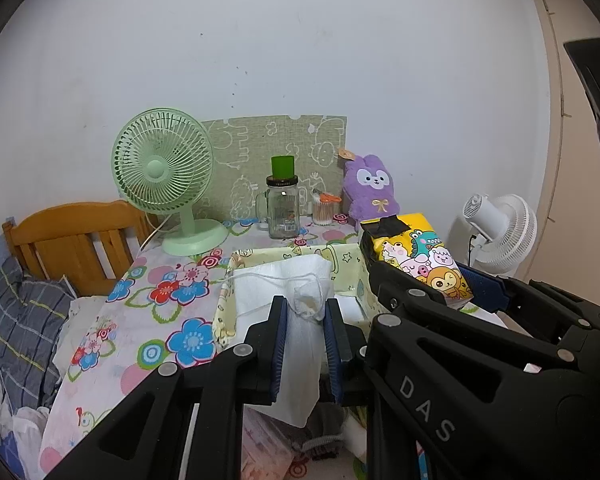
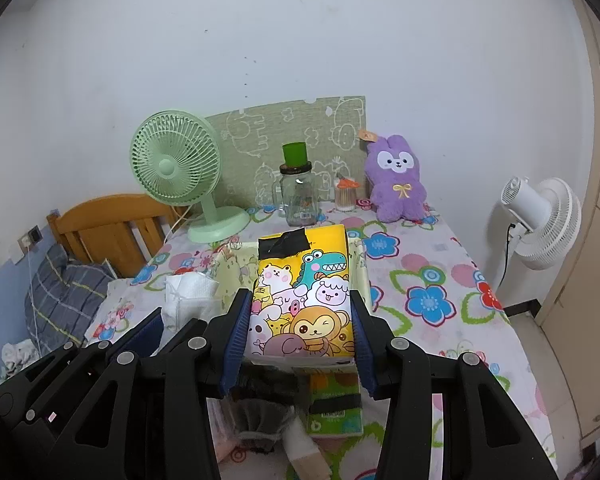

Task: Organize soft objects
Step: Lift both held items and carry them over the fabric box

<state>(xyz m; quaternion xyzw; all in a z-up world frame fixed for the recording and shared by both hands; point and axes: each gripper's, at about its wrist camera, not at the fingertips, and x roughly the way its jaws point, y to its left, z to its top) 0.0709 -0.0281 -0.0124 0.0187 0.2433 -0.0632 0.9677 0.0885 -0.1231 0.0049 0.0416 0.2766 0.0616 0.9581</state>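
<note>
Flowered cloth covers the table (image 1: 112,344) under a white wall in the left wrist view, where the left gripper (image 1: 306,344) is clenched on a white face mask (image 1: 300,320) held above the near wall of a yellow fabric basket (image 1: 224,320), with a green fan (image 1: 164,168) far ahead to its left and the right gripper (image 1: 432,284) just beside it on the right. Seen from the right wrist, the right gripper (image 2: 300,320) grasps a yellow cartoon tissue pack (image 2: 304,292) by its two sides, the pack lying over the basket (image 2: 232,268) straight ahead, a purple plush rabbit (image 2: 398,180) well beyond it by the wall, and the left gripper (image 2: 156,332) with its mask (image 2: 192,288) close on the left.
</note>
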